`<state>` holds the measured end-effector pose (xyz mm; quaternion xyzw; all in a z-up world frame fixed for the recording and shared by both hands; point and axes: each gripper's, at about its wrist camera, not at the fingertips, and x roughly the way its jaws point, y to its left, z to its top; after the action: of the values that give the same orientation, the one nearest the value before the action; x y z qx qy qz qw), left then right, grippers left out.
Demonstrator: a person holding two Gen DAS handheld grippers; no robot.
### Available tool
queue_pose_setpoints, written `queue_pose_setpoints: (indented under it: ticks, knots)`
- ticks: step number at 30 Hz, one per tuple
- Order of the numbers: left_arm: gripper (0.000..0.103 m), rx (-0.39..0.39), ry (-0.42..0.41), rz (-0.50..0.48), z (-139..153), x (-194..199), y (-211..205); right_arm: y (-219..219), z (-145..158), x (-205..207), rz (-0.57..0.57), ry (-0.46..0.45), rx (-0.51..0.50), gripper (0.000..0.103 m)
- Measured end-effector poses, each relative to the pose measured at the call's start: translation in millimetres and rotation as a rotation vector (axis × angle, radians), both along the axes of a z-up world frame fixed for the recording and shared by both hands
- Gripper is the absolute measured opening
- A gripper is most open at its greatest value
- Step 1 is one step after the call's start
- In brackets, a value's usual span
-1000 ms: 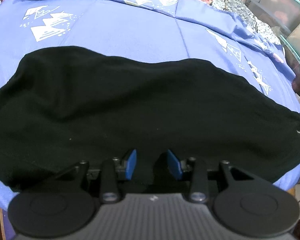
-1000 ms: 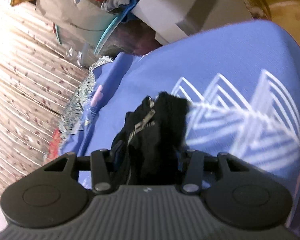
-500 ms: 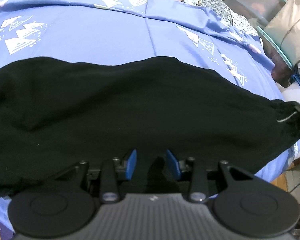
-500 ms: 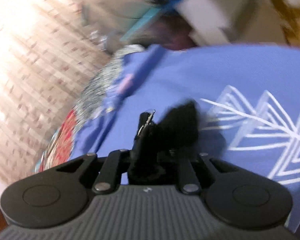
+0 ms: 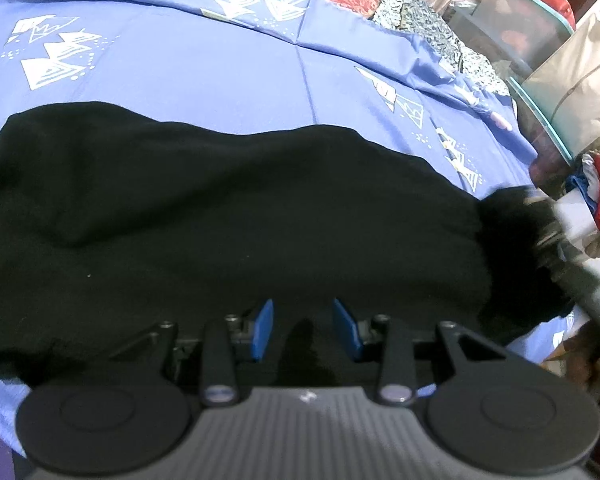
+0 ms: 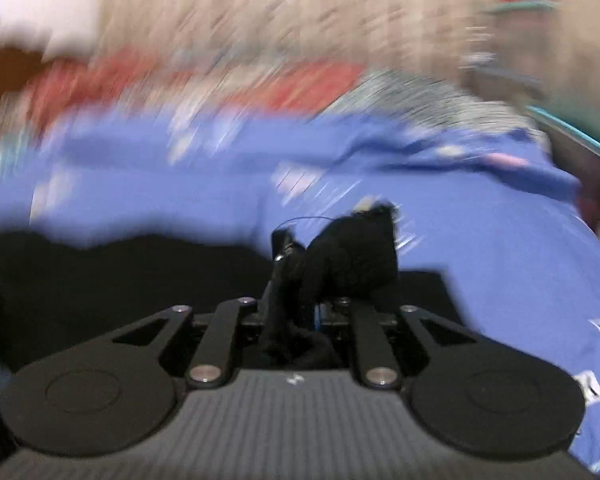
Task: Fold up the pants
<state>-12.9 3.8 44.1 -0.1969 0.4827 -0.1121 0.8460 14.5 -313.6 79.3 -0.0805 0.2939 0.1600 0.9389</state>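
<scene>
bed: blue sheet (image 5: 228, 76), black pants (image 5: 220, 216) spread across it.
right gripper (image 6: 300, 312): clamped on bunched end, jaws just eased, swung inward; fold begun.
left gripper (image 5: 304, 328): pinching near edge, unmoved.

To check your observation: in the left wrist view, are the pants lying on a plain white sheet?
No: the black pants lie on a blue sheet printed with white triangles.

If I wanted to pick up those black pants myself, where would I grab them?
Take the black pants by the near edge, coming from the near side of the bed, as the left claw does: the cloth lies flat there on the blue bedsheet. The right claw pinches a bunched end, so edges and ends pinch well.
</scene>
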Motion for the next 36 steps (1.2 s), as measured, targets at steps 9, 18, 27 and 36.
queue_pose_setpoints:
  ticks: [9, 18, 27, 36]
  knots:
    - [0.036, 0.007, -0.010, -0.039, 8, 14, -7, 36, -14, -44, 0.193, -0.025, -0.186, 0.061]
    - [0.045, -0.035, -0.040, -0.234, 29, 75, -98, -42, 12, -36, -0.124, -0.074, 0.107, 0.060]
    - [0.034, 0.103, 0.019, -0.356, -9, 89, -187, -127, -30, -11, -0.487, 0.124, 0.375, 0.044]
    - [0.037, 0.183, -0.073, -0.402, -1, 69, -184, -84, -25, -17, -0.456, 0.062, 0.129, 0.046]
